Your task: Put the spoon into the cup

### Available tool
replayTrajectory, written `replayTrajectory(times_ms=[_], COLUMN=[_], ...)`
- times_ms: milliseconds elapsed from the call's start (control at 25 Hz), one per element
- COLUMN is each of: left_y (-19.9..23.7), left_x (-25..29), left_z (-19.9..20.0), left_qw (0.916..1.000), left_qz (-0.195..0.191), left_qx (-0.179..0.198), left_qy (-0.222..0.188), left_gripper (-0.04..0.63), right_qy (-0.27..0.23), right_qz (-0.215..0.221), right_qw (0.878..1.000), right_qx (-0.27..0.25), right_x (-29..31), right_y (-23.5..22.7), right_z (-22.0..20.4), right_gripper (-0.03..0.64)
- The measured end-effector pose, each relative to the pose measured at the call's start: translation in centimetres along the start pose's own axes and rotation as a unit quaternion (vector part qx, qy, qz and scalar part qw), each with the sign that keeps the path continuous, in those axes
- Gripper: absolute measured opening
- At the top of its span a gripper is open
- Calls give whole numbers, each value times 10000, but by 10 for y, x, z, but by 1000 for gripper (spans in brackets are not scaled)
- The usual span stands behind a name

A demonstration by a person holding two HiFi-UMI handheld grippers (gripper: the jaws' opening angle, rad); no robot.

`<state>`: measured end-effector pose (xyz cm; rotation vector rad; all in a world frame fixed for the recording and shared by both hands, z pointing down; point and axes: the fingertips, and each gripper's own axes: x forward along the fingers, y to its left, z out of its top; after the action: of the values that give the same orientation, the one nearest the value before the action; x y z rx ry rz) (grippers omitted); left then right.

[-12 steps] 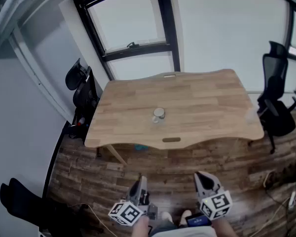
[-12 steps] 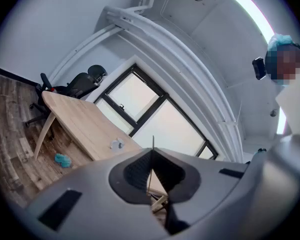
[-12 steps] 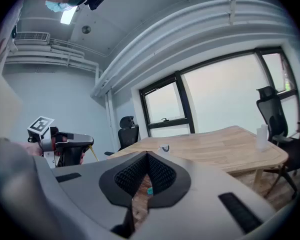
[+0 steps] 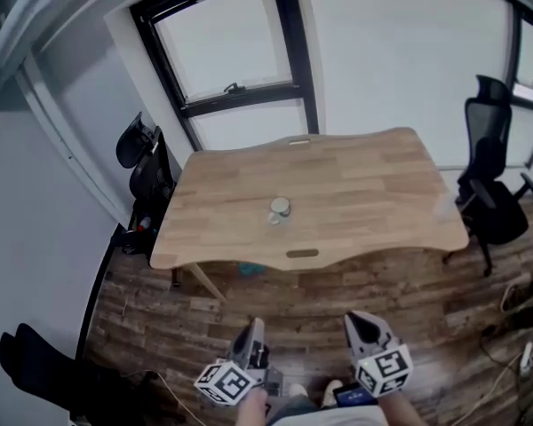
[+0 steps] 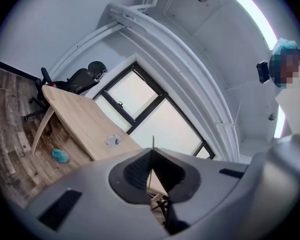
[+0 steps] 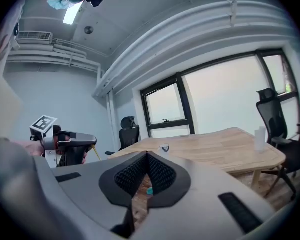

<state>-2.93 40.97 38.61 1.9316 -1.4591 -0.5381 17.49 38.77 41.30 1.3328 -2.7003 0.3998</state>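
Observation:
A small metal cup (image 4: 281,206) stands near the middle of the wooden table (image 4: 364,185), far ahead of me. A small pale thing (image 4: 273,218) lies against its near left side; it is too small to tell whether it is the spoon. Both grippers hover low over the floor, well short of the table. My left gripper (image 4: 255,325) has its jaws together, and a thin yellowish sliver shows at their tip. My right gripper (image 4: 360,318) also has its jaws touching, with nothing between them. The cup (image 5: 113,140) shows far off in the left gripper view, and again (image 6: 164,147) in the right gripper view.
A black office chair (image 4: 147,162) stands at the table's left end and another (image 4: 493,193) at its right end. Something teal (image 4: 253,264) lies on the wood floor under the table. A pale bottle (image 6: 260,136) stands near the table's right edge. Windows fill the wall behind.
The table and cup sit slightly higher and further left in the head view. Both grippers keep their places at the bottom, jaws unchanged.

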Motion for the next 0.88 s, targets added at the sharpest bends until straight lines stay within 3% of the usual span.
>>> replayTrajectory(times_ms=[320, 680, 880], left_y=[-9, -1, 16], left_x=[11, 47, 87], left_z=[3, 26, 27], left_qw=[9999, 9996, 9995], left_qz=[-71, -72, -195], left_qx=[140, 178, -4], left_qy=[-36, -222, -252], left_gripper=[3, 3, 3], right_qy=[-103, -233, -209], right_qz=[-294, -329, -401], right_qw=[9994, 9992, 9990], right_qx=[128, 48, 20], right_x=[-5, 21, 56], right_y=[-25, -43, -62], right_z=[4, 22, 27], right_gripper=[-3, -3, -3])
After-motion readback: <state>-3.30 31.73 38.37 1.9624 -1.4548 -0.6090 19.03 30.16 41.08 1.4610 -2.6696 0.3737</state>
